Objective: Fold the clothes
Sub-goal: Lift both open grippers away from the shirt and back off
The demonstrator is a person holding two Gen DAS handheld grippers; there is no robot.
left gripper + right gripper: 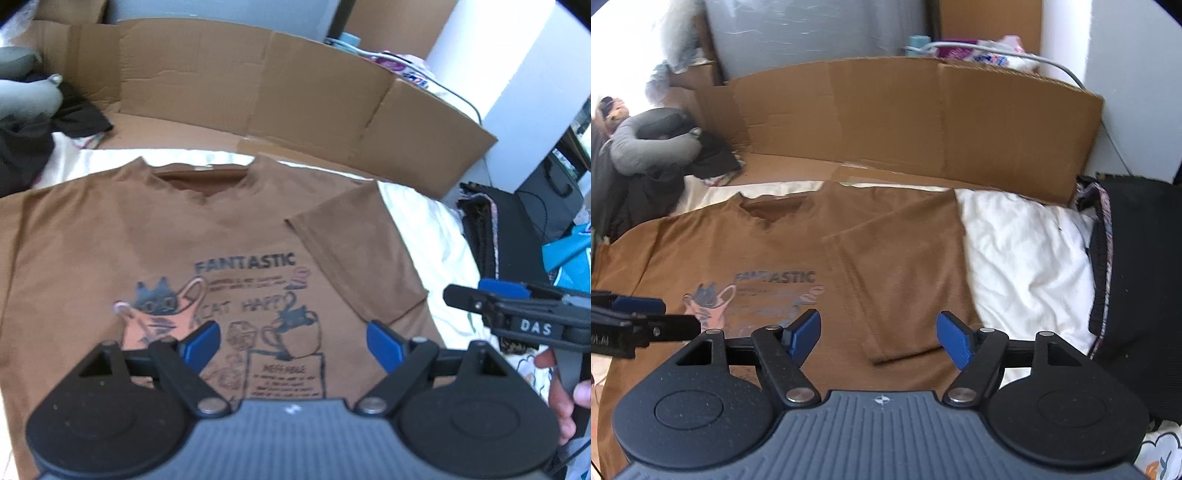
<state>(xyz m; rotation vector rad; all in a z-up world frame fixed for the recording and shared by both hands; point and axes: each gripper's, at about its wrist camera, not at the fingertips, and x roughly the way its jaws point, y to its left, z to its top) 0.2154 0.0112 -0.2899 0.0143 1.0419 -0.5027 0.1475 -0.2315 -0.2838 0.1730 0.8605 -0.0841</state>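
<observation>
Brown T-shirt (pixel 147 236) flat on white bedding (pixel 1015 240), one sleeve folded inward. Left gripper (pixel 293 341) and right gripper (pixel 877 338) hover above at 6 o'clock, jaws apart, empty.

This is a lived-in room of a home, most likely a bedroom. A soft white quilted bed cover (pixel 1027 251) spreads across the surface like bedding, and a brown printed cotton T-shirt (pixel 155 236) lies flat on it. A long unfolded brown cardboard sheet (pixel 923 122) stands along the far edge against a plain white wall (pixel 1137 92). A grey U-shaped neck pillow (pixel 646 147) sits on a heap of dark clothes (pixel 74 114) at the left. Black bags or cases (pixel 1137 280) crowd the right side, and pink-and-white packets (pixel 990 51) with a grey cable (pixel 1067 72) clutter the space behind the cardboard.
</observation>
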